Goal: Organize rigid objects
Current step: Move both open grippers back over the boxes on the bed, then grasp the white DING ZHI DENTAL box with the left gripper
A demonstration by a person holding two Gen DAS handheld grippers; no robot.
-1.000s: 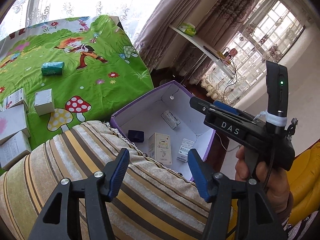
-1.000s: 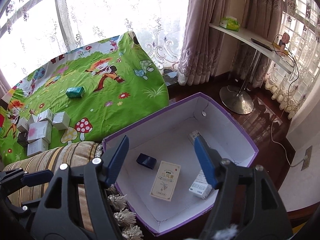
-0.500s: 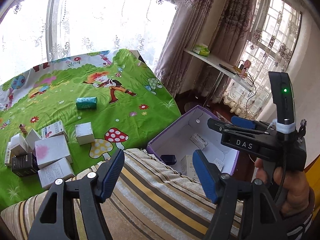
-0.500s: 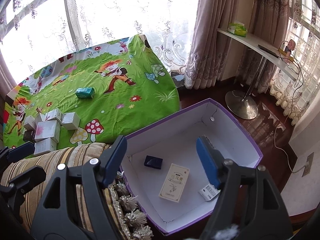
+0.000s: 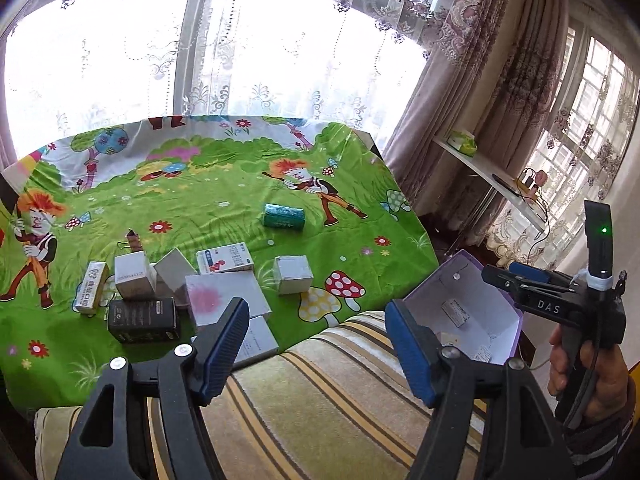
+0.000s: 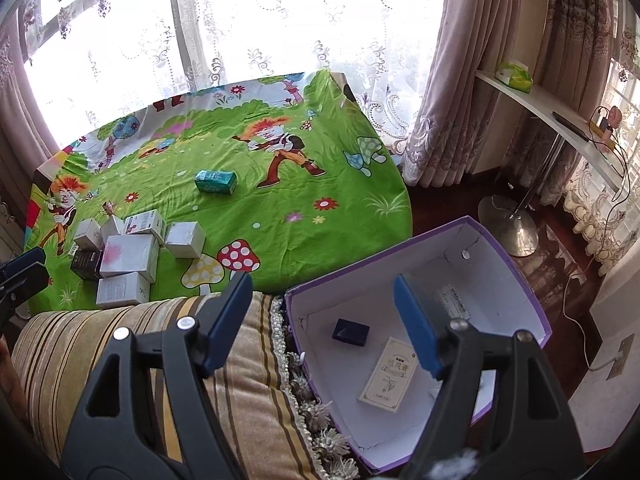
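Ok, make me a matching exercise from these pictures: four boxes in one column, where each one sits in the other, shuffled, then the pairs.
Things:
1. teal box
2. dark blue box
3. black box
4. cream box

Places:
A. in the purple bin, nearest the fringed cushion
B. alone on the green cloth
C. flat in the bin beside the right gripper's finger
D. in the cluster of white boxes

Pairs: 1-B, 2-A, 3-D, 4-C

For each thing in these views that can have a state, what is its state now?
left gripper: open, empty.
right gripper: open, empty.
purple box: lid off, a few small packages inside.
navy case: shut, flat on the box floor.
cream carton: lying flat in the box.
teal packet: on its side, alone on the green cloth.
black box: lying on its side.
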